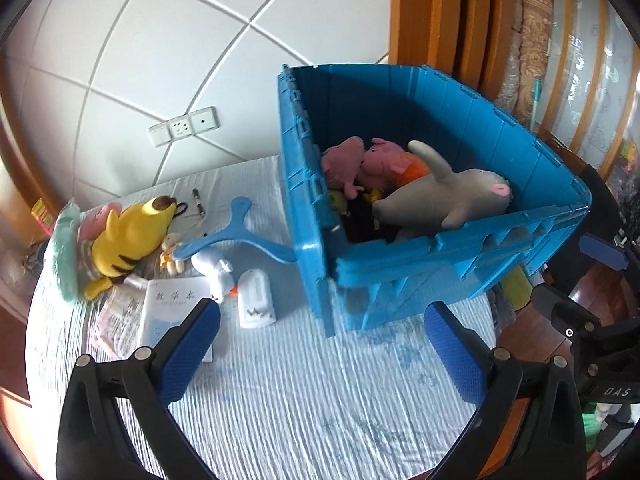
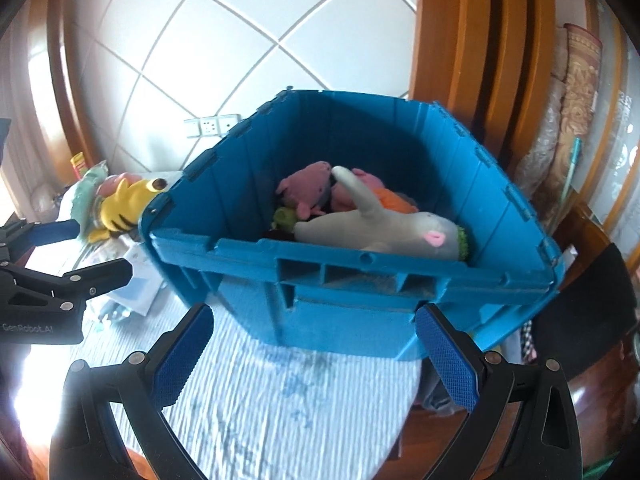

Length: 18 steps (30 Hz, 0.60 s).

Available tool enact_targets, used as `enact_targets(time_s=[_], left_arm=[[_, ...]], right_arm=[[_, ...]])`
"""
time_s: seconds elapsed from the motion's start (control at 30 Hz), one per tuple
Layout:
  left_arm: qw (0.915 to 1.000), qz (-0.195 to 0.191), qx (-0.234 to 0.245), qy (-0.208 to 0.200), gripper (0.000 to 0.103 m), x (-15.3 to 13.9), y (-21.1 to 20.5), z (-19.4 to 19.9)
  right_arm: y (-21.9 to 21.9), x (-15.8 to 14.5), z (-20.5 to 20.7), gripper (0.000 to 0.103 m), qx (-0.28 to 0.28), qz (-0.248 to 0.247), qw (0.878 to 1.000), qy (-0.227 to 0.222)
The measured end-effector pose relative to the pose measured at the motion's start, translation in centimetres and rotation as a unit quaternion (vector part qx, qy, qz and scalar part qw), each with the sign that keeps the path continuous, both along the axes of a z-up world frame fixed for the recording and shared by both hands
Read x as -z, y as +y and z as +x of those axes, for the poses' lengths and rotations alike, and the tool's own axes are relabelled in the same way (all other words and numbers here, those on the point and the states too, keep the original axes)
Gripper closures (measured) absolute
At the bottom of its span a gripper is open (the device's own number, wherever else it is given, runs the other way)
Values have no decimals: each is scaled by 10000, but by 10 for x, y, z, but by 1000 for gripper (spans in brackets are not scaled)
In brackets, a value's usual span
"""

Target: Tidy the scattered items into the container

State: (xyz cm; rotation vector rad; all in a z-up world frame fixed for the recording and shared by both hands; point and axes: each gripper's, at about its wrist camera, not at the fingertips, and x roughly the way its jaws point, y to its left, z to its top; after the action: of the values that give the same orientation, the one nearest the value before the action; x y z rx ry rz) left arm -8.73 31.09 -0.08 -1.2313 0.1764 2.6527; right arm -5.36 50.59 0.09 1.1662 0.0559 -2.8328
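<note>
A blue plastic crate (image 1: 460, 276) (image 2: 360, 292) stands on the cloth-covered table and holds a grey plush (image 1: 448, 200) (image 2: 384, 226) and pink pig plushes (image 1: 360, 164) (image 2: 308, 188). Left of the crate lie a yellow tiger plush (image 1: 124, 236) (image 2: 120, 204), a blue boomerang (image 1: 228, 236), a white plush (image 1: 214, 268), a white case (image 1: 256, 300), a notebook (image 1: 168, 312) and a pen (image 1: 198, 202). My left gripper (image 1: 320, 344) is open and empty in front of the crate. My right gripper (image 2: 312, 352) is open and empty before the crate's near wall.
A light blue striped cloth (image 1: 300, 400) covers the table. A tiled wall with sockets (image 1: 184, 126) is behind. Wooden furniture (image 1: 432, 12) stands at the right. The table's right edge (image 2: 412, 400) drops off beside the right gripper.
</note>
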Motion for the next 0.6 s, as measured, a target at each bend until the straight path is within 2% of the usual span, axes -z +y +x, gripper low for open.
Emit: enact_targets(time_s=[0.27, 0.6], left_arm=[[9998, 7, -194, -54, 0, 17, -33, 6], [9997, -80, -251, 11, 0, 25, -93, 9]], right_arm=[[-19, 10, 3, 0, -55, -111, 9999, -44], [-70, 16, 10, 0, 16, -117, 9999, -41]])
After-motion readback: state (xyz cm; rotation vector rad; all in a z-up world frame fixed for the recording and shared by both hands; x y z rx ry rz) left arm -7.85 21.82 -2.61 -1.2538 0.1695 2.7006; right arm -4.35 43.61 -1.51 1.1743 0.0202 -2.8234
